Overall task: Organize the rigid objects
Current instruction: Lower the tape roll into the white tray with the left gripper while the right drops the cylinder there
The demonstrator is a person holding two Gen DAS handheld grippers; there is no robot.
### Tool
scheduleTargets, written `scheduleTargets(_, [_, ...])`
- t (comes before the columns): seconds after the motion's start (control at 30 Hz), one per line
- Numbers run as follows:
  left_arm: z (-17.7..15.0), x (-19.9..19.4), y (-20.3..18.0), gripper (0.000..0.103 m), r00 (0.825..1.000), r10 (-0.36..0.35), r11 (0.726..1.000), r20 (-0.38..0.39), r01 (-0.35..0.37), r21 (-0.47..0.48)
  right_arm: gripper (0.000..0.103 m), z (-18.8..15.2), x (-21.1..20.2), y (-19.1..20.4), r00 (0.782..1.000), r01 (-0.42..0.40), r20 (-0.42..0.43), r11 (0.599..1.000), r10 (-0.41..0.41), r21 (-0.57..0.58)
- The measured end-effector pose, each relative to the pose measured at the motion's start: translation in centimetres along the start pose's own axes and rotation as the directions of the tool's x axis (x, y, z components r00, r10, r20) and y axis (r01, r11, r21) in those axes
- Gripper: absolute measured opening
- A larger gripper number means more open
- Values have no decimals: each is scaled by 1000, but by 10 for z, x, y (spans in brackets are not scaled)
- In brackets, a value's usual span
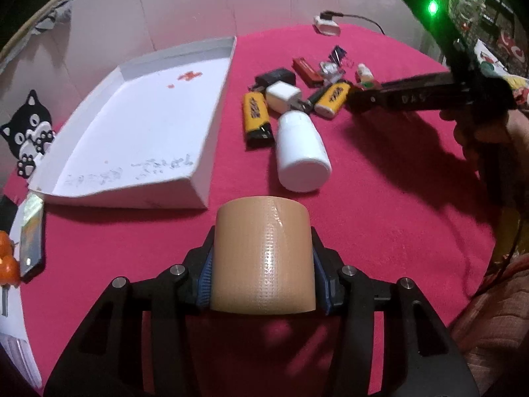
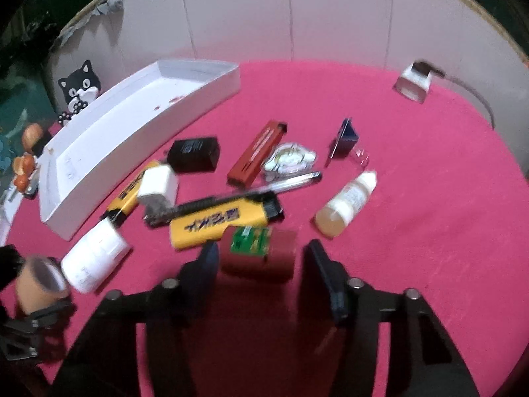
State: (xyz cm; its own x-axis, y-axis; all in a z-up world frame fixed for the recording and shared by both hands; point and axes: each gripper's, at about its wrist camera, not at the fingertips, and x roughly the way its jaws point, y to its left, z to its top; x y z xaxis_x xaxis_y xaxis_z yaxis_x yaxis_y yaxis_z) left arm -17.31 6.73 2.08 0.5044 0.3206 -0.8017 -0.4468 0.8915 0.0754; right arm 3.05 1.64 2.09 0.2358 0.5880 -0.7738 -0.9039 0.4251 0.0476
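Note:
My left gripper [image 1: 263,236] is shut on a tan tape roll [image 1: 263,254], its pads pressing both ends just above the pink cloth. The roll [image 2: 36,281] also shows at the left edge of the right wrist view. My right gripper [image 2: 261,258] straddles a small red item with a green label [image 2: 261,254]; a thin gap shows at the right finger, and the picture is blurred. Beyond lie a white bottle [image 1: 301,152], two yellow lighters [image 2: 218,221] [image 2: 132,192], a white plug cube [image 2: 158,185], a black adapter [image 2: 195,154] and a red cutter [image 2: 258,154]. The white tray [image 1: 139,132] sits left.
A dropper bottle [image 2: 347,201], a pen [image 2: 231,198] and a blue clip [image 2: 347,135] lie in the pile. A white charger with a cable [image 1: 327,26] sits at the back. A white wall rings the round table. Orange items [image 1: 6,261] sit at the left edge.

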Motion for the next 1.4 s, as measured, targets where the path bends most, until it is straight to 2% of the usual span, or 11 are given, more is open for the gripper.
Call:
scheduleTargets(0.1, [10,-17,8,49,998,18,1000,55,-16,-22,40,-2,-12,-6,999,-36,32,999,35,31])
scheduleTargets(0.27, [38,-46,39,49,981,104,989,163,-84,-126,40,9,-58,-1,982,-48,184,999,47,-1])
scheduleTargets(0.43, [69,-48,82,49,946,285,935,152,-239,-263,40,37,-84,28,954,-103,274,990,124,-91])
scheduleTargets(0.6, [86,-34,118,49,904,417,861,98,-358,-361,40,71,-75,73,937,-176,272,968,221,-180])
scheduleTargets(0.8, [89,-19,143,49,890,451,821,59,-388,-418,40,98,-40,116,933,-225,235,953,271,-205])
scheduleTargets(1.07, [92,8,161,49,896,443,791,-5,-393,-469,40,113,14,145,953,-238,148,955,265,-178])
scheduleTargets(1.27, [89,22,171,49,905,424,769,-33,-379,-515,41,114,31,150,959,-236,121,958,257,-164])
scheduleTargets(1.3, [89,23,171,50,902,431,768,-29,-384,-513,42,113,31,149,957,-239,126,958,260,-158])
scheduleTargets(1.33, [89,23,170,50,899,437,769,-22,-386,-510,52,113,30,149,957,-239,130,958,259,-156])
scheduleTargets(1.37, [89,22,170,51,899,438,771,-13,-383,-509,73,112,29,146,956,-237,137,960,258,-150])
scheduleTargets(1.4, [89,22,170,58,902,431,773,-6,-372,-514,85,111,27,142,953,-240,154,961,259,-136])
